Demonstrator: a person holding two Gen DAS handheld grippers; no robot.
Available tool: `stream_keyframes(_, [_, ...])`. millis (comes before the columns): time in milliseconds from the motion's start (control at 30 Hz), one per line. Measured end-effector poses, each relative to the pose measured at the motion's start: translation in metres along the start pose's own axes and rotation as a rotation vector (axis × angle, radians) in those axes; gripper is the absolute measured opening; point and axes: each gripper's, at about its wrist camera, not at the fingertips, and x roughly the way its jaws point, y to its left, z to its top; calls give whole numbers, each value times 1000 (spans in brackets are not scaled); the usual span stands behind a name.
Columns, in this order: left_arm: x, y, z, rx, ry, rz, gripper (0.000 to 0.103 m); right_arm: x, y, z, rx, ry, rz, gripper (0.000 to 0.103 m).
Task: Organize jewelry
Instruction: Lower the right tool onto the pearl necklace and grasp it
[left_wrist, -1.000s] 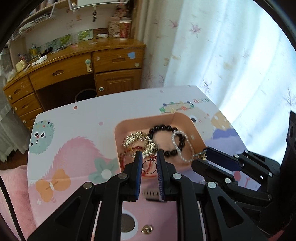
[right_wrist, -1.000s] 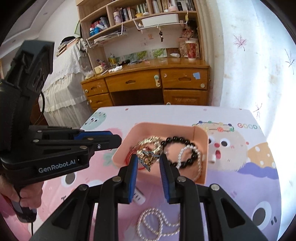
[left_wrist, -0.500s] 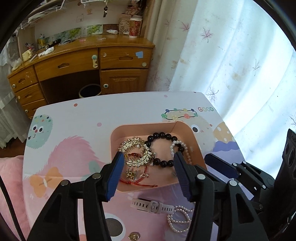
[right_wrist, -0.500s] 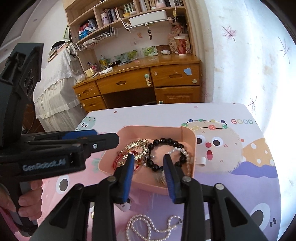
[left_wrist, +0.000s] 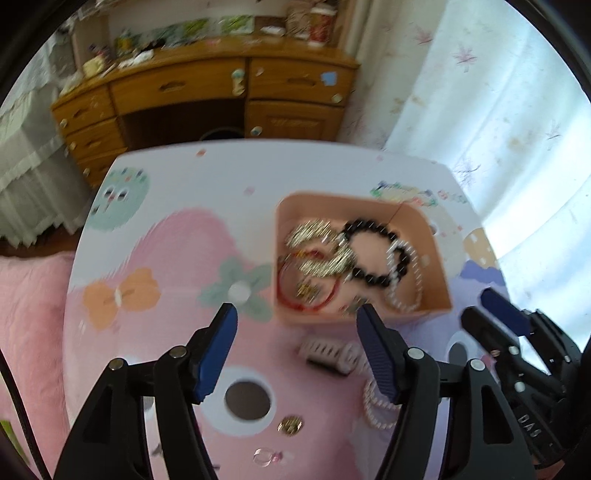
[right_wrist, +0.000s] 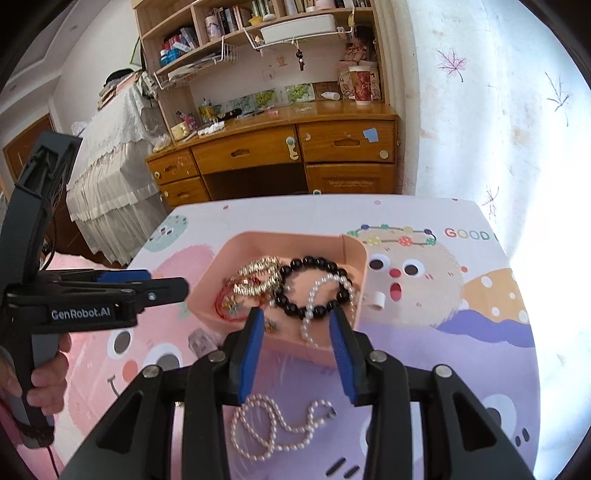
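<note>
Two black hand-held grippers hang over a table covered in a pastel cartoon-print cloth (right_wrist: 424, 339). Toward its far right corner sits a pink square plastic tray (right_wrist: 352, 254) holding a black bead bracelet (right_wrist: 314, 266), a pearl bracelet (right_wrist: 347, 286), gold chains (right_wrist: 258, 275) and a red cord bracelet (right_wrist: 221, 308). Nearer the front edge lies a loose white pearl necklace (right_wrist: 273, 424). The left gripper (left_wrist: 295, 325) is spreading, nothing between its blue pads. The right gripper (right_wrist: 297, 325) is widening too, empty.

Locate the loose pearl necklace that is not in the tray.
In the right wrist view the pearl necklace lies on the table, nearer the camera than the pink tray, below the right gripper.
</note>
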Motion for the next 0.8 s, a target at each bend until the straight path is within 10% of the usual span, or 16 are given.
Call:
stream_keyframes(500, [7, 37, -97, -63, 213, 152, 76, 3, 9, -63, -114, 220, 34, 41])
stream_keyframes(800, [16, 34, -137, -126, 301, 197, 84, 12, 30, -93, -277, 247, 43, 71])
